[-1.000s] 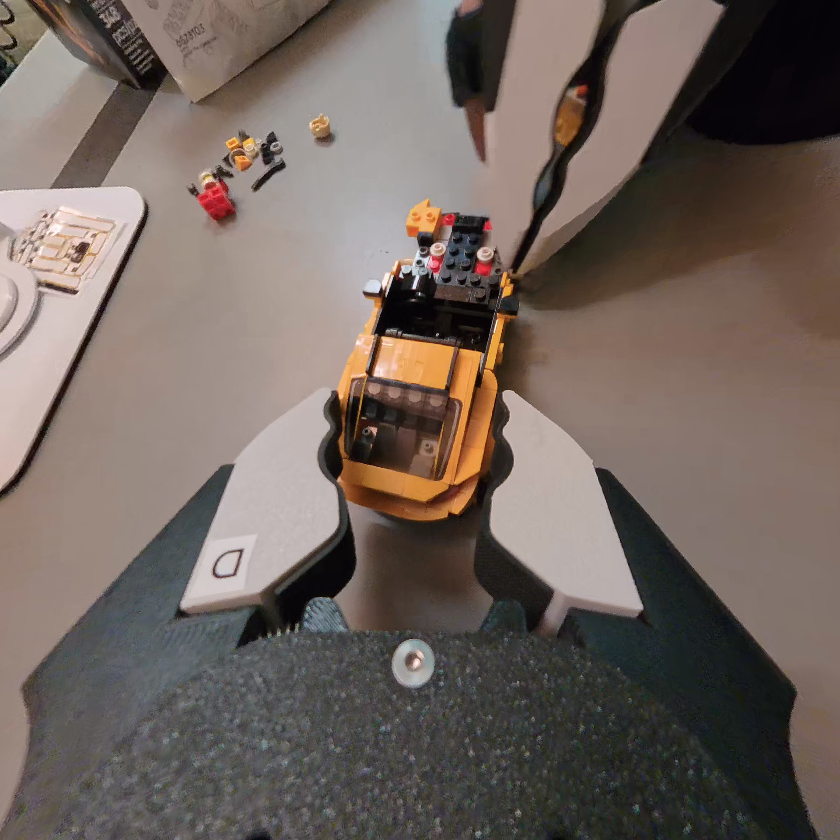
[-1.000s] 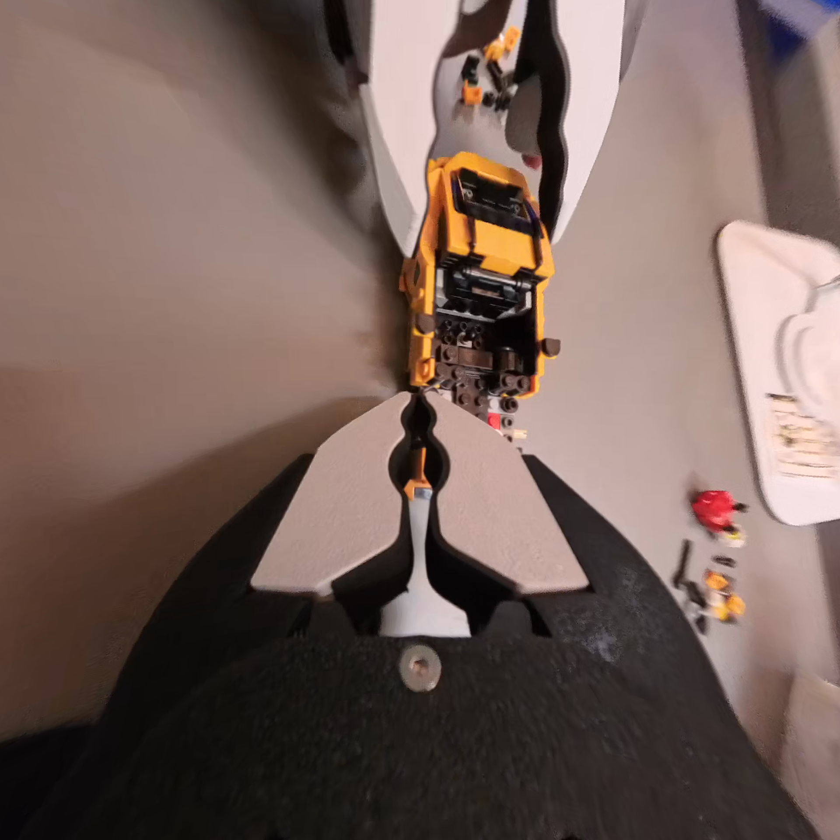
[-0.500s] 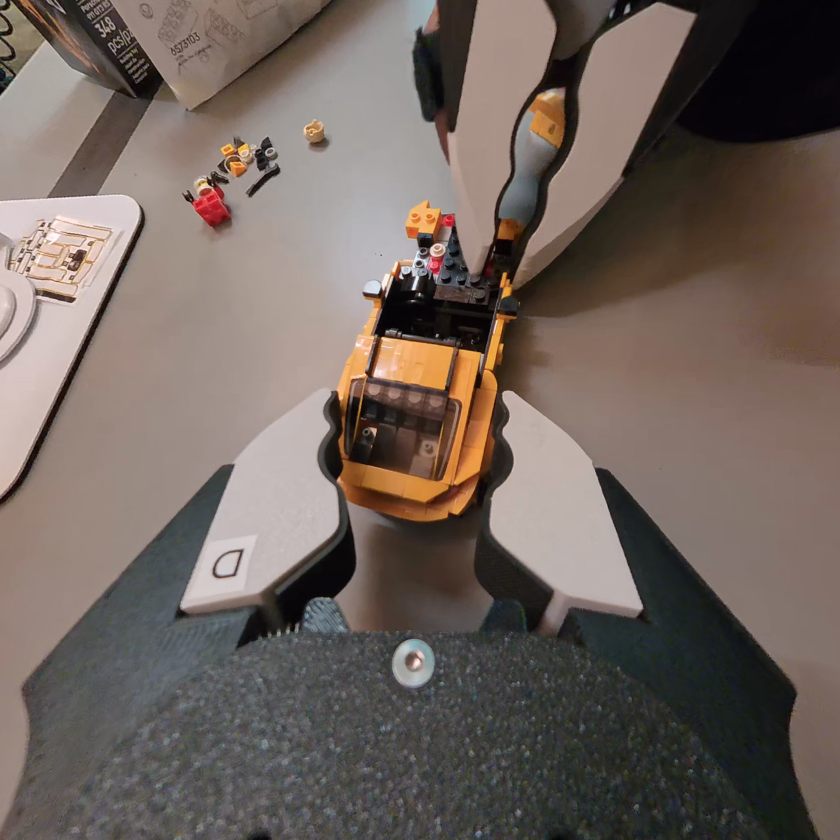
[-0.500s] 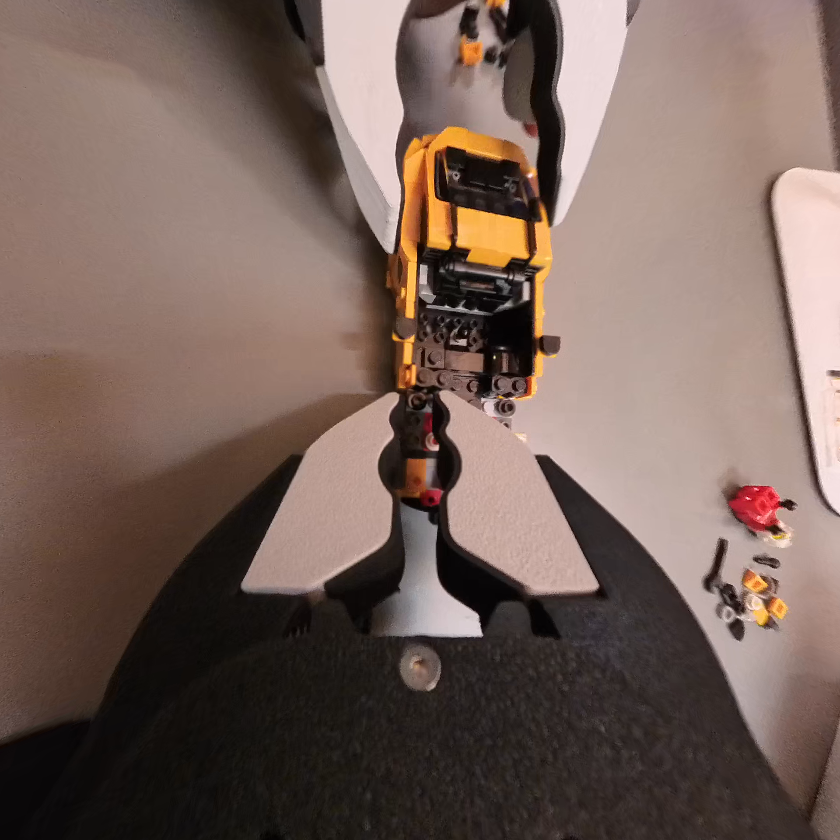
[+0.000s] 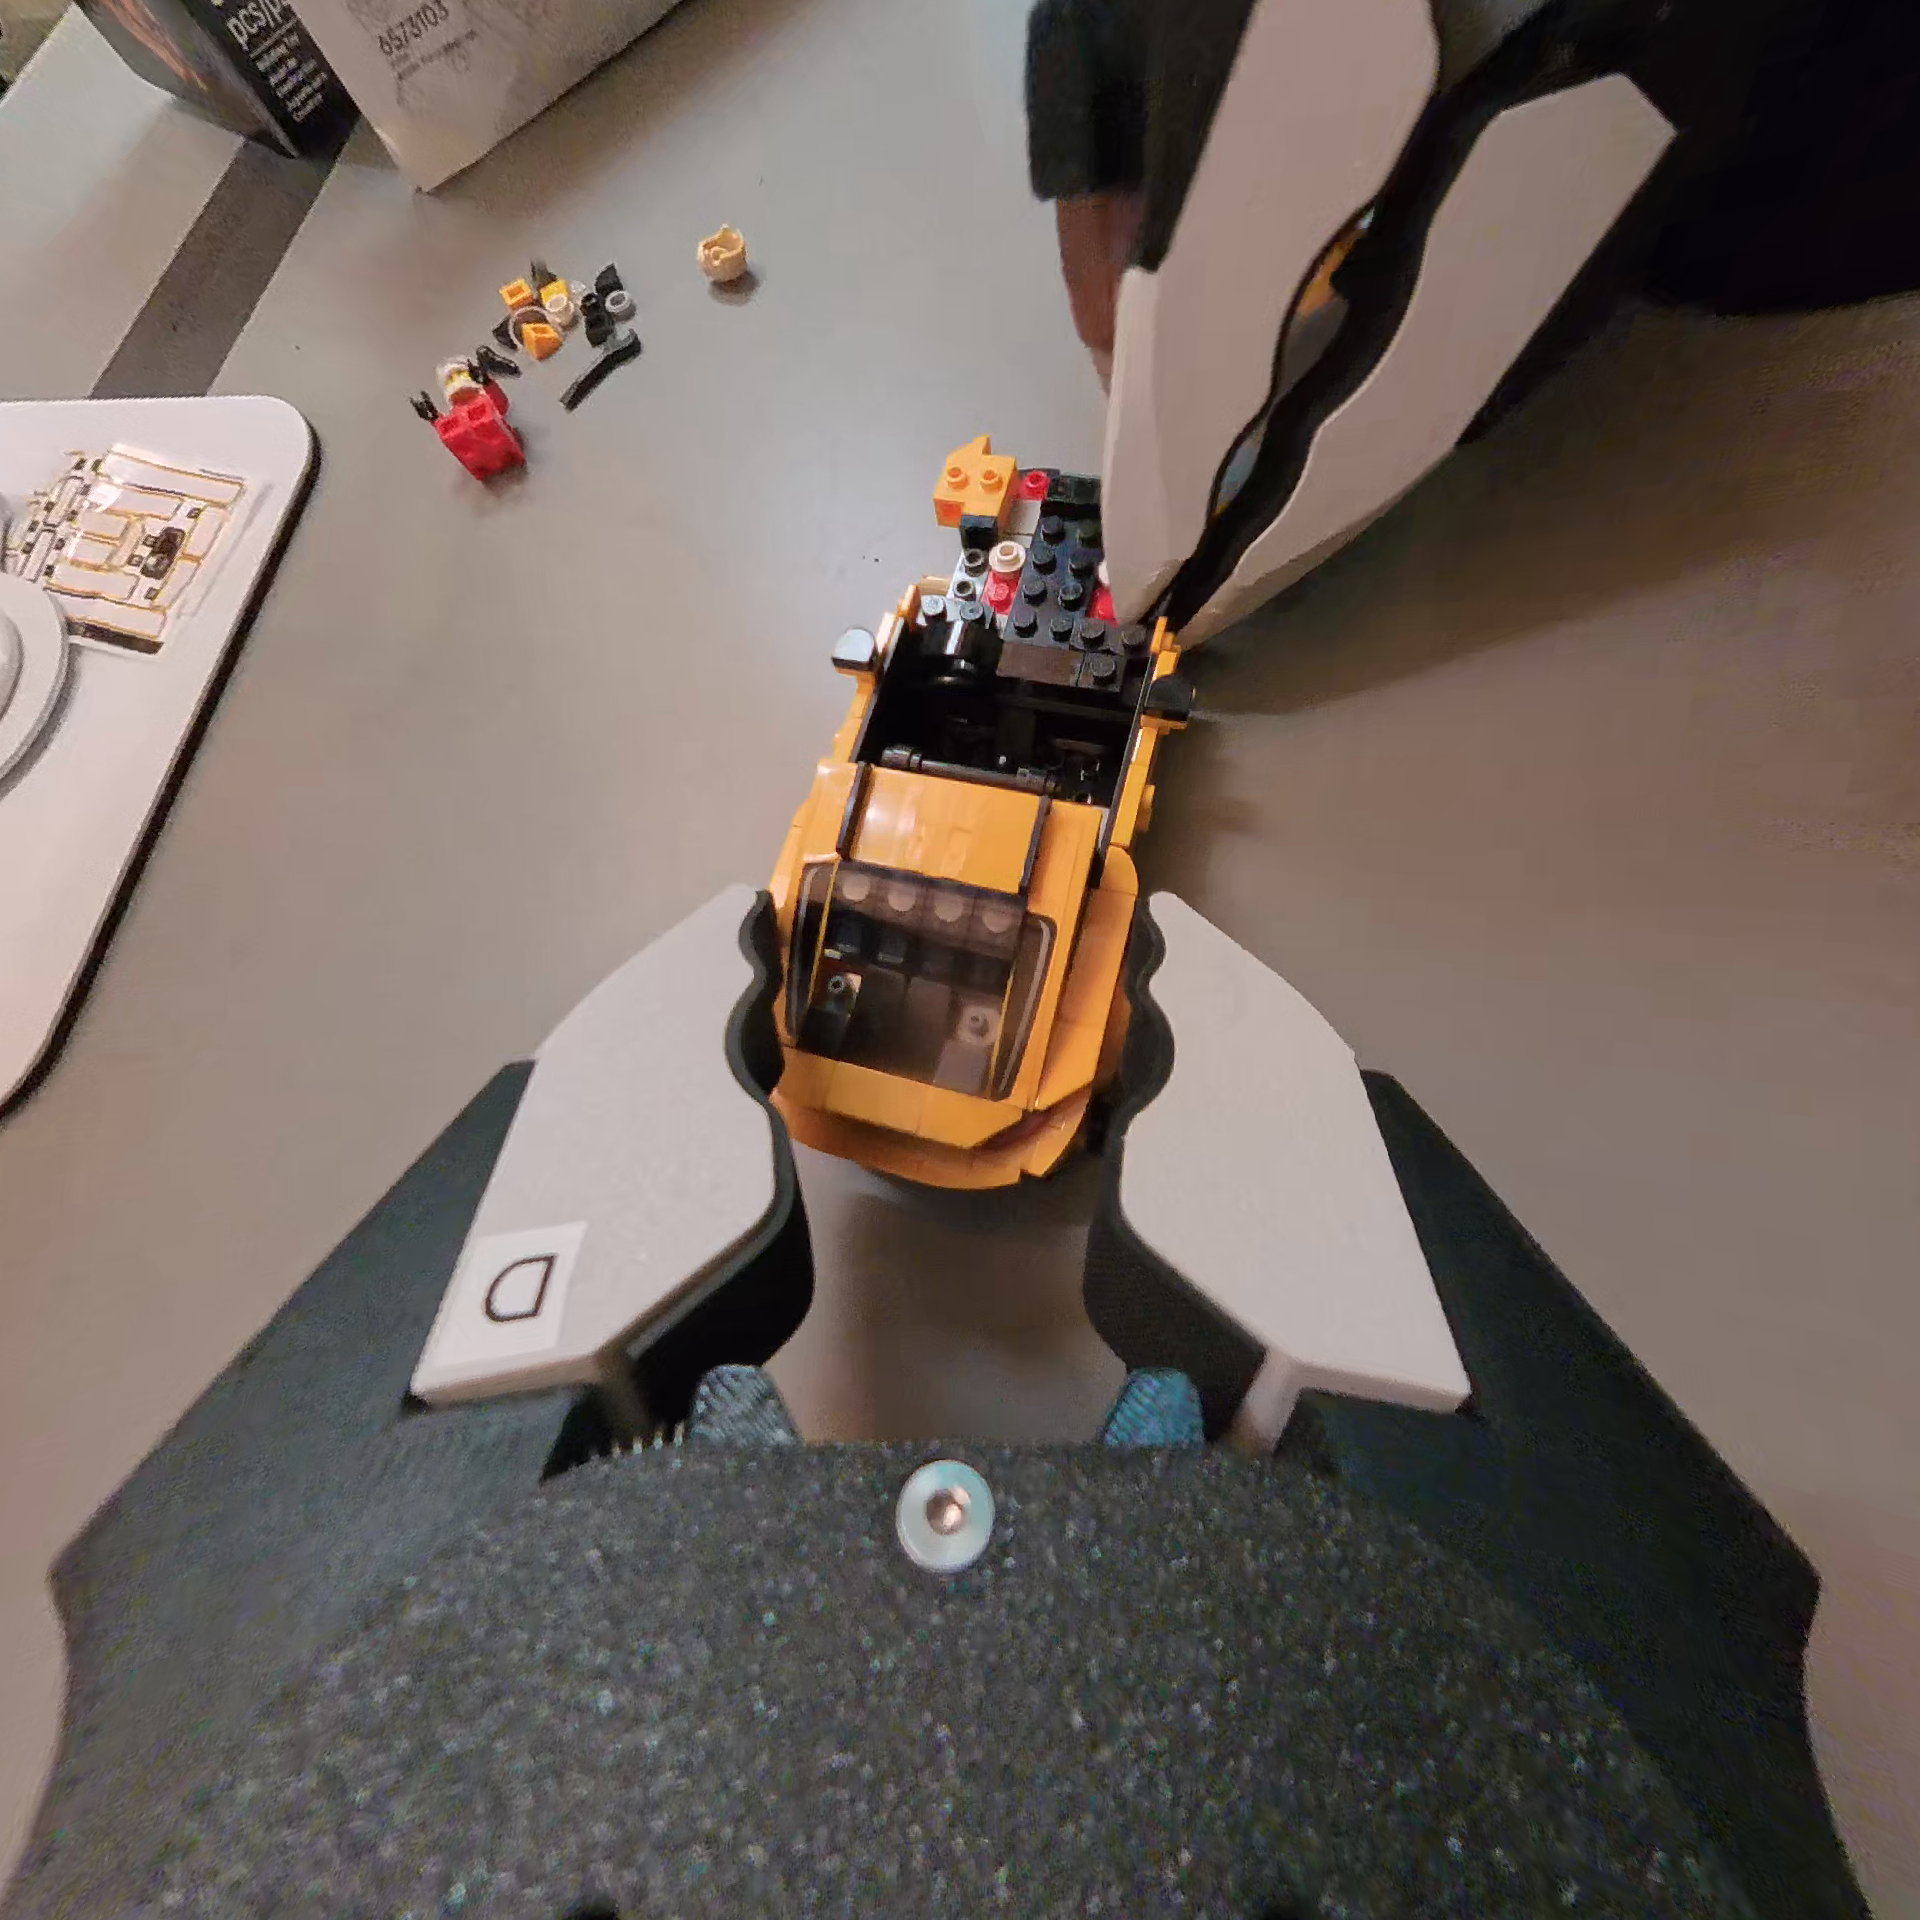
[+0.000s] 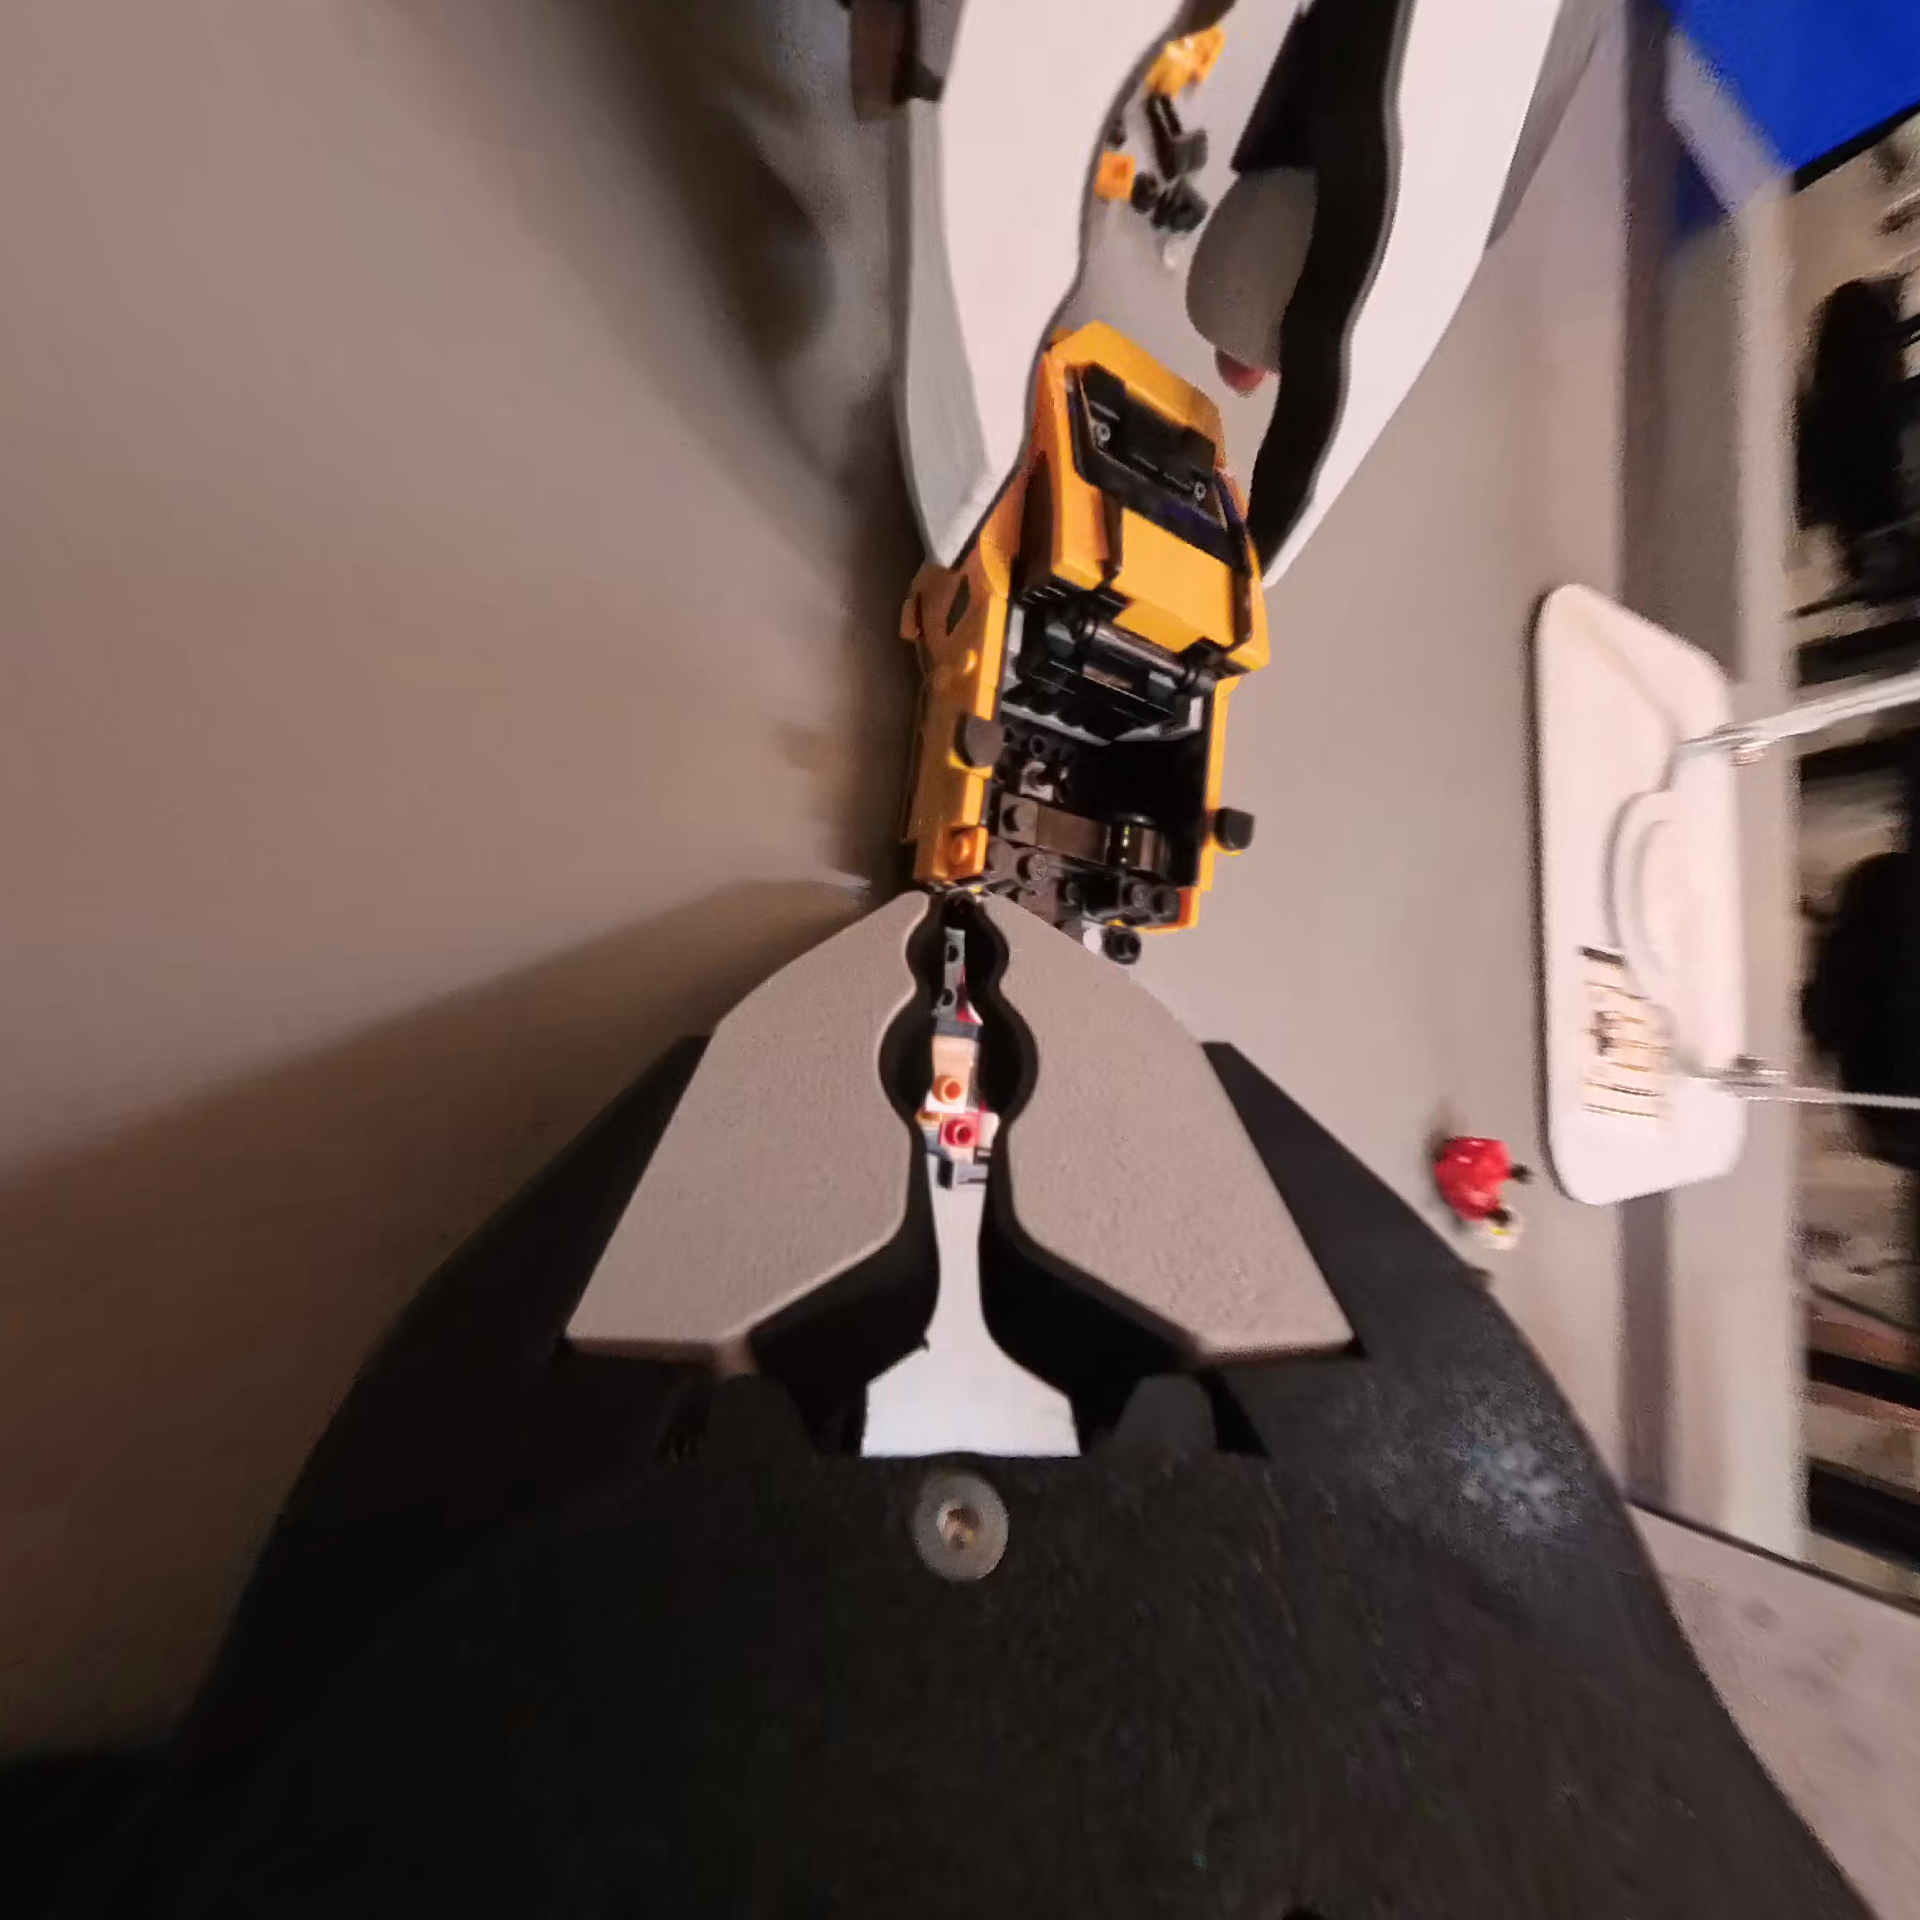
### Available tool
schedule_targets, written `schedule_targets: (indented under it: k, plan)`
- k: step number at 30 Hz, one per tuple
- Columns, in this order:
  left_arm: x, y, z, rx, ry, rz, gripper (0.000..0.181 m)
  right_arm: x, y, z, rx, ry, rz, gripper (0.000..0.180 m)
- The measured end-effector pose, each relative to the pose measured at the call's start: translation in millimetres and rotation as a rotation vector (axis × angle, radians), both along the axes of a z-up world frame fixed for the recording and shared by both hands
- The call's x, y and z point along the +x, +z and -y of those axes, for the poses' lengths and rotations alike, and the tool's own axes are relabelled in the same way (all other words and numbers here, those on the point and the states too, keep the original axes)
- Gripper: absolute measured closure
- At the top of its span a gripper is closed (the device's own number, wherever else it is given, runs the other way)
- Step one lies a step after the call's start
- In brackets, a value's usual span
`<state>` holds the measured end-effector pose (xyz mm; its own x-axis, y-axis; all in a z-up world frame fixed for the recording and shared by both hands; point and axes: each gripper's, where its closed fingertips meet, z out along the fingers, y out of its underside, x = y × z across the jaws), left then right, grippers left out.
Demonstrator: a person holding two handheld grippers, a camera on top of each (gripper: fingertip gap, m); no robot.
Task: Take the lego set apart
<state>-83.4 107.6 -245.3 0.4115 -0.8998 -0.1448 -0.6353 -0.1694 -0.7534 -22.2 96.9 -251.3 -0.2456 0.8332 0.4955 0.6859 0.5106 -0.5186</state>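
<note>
The left gripper (image 5: pixel 951 997) has its fingers (image 5: pixel 644 1122) spread around the car (image 5: pixel 966 883), clamping its windscreen end. The car's long axis runs straight away from them on the grey surface (image 5: pixel 1558 935). At the far, stripped end the right gripper (image 6: pixel 961 914) is pinched narrow on a strip of small bricks (image 6: pixel 956 1081). Open room lies on its side; loose bricks (image 5: pixel 540 332) lie toward the far-left corner.

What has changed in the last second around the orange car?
The right gripper opened, then closed again on the stripped end of the orange lego car, apparently pinching its edge. The left gripper stayed clamped on the car's other end; the loose pieces on the grey table stayed put.
</note>
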Motion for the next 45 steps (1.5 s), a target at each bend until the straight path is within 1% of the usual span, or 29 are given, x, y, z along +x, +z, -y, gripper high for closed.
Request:
schedule_targets:
  k: [1, 4, 5, 8, 10, 12, 15, 17, 21, 23, 25, 35, 37, 39, 40, 43, 45]
  plan:
    - [-0.7, -0.1, -0.5, 0.003, 0.004, -0.008, 0.117, 0.3, 1.7, 2.4, 0.047, 0.017, -0.021, 0.180]
    - [-2.6, -0.1, -2.4, 0.005, 0.014, -0.015, 0.118, -0.4, 4.8, 10.3, 0.116, 0.042, -0.062, 0.180]
    - [-2.4, 0.0, -2.1, 0.006, 0.012, -0.018, 0.118, -0.4, 5.6, 11.2, 0.108, 0.033, -0.076, 0.180]
    - [-2.4, 0.1, -1.5, 0.004, 0.013, -0.010, 0.118, 0.9, 10.3, 5.1, -0.060, -0.061, -0.117, 0.180]
    - [-2.1, 0.1, -1.0, 0.005, 0.009, -0.004, 0.118, 1.6, 10.3, -1.9, -0.172, -0.105, -0.104, 0.175]
    - [-1.8, 0.2, -0.8, 0.006, 0.005, -0.001, 0.118, 0.4, 7.2, -0.9, -0.263, -0.098, -0.055, 0.172]
    - [-0.6, 0.3, 0.3, 0.008, -0.003, 0.004, 0.118, -0.4, -2.8, 1.8, -0.312, -0.065, 0.056, 0.168]
    - [-0.7, 0.4, 0.6, 0.007, -0.004, 0.005, 0.118, -2.2, -2.9, 1.2, -0.325, -0.047, 0.096, 0.173]
    - [-0.8, 0.3, 0.5, 0.003, -0.004, 0.008, 0.118, -1.9, -3.1, 1.5, -0.418, -0.020, 0.196, 0.174]
    - [-1.8, 0.3, 0.1, -0.010, 0.007, 0.010, 0.117, -3.1, -3.3, 1.4, -0.378, 0.008, 0.200, 0.175]
    - [-3.2, 0.1, 0.5, -0.015, 0.010, 0.003, 0.117, -4.5, -3.5, 3.0, -0.296, 0.024, 0.162, 0.175]
    - [-5.0, 0.7, 1.9, -0.029, 0.012, -0.029, 0.117, -5.0, 1.9, 3.5, -0.086, 0.050, -0.004, 0.178]
    - [-4.7, 0.3, 2.6, -0.028, 0.007, -0.036, 0.117, -4.7, 3.5, 6.9, -0.052, 0.071, -0.037, 0.179]
    - [-6.4, 0.0, -1.7, -0.019, 0.036, -0.049, 0.117, -7.8, 10.1, 17.7, -0.034, 0.104, -0.087, 0.180]
    - [-6.1, 0.1, 0.0, -0.021, 0.017, -0.054, 0.117, -8.6, 10.5, 18.7, -0.010, 0.105, -0.090, 0.180]
    - [-4.6, 0.2, 2.9, -0.018, 0.004, -0.053, 0.117, -6.9, 14.6, 9.2, -0.112, 0.021, -0.119, 0.180]
    - [-3.9, 0.2, 3.9, -0.018, -0.003, -0.052, 0.117, -4.5, 12.3, 3.9, -0.193, -0.015, -0.083, 0.178]
